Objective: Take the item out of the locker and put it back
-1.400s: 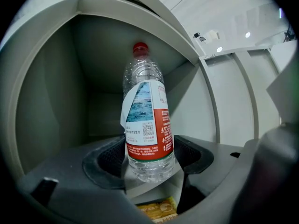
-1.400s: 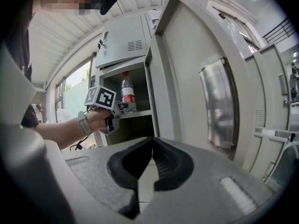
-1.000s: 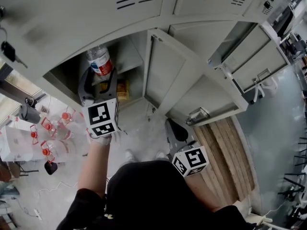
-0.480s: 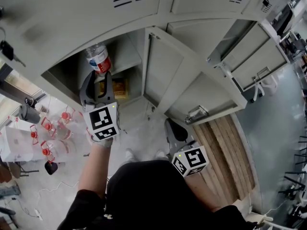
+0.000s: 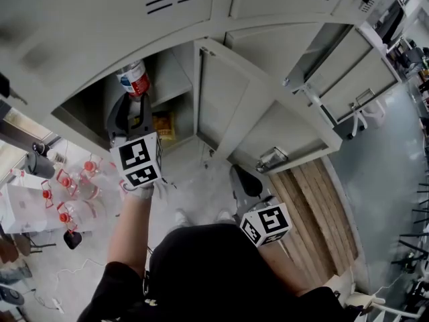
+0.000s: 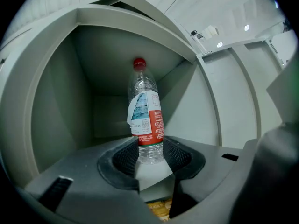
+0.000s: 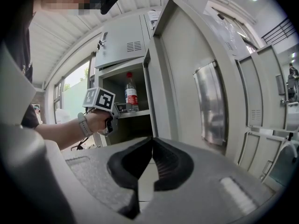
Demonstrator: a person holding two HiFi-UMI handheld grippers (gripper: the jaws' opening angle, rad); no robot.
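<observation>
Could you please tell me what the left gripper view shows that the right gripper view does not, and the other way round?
Only the left gripper view: the left gripper closing its jaws on the lower part of the bottle, and a yellow packet lower down. Only the right gripper view: the right gripper, jaws together and empty, the person's hand holding the left gripper, and the open locker door. Both: the red-capped bottle standing upright in the locker.
</observation>
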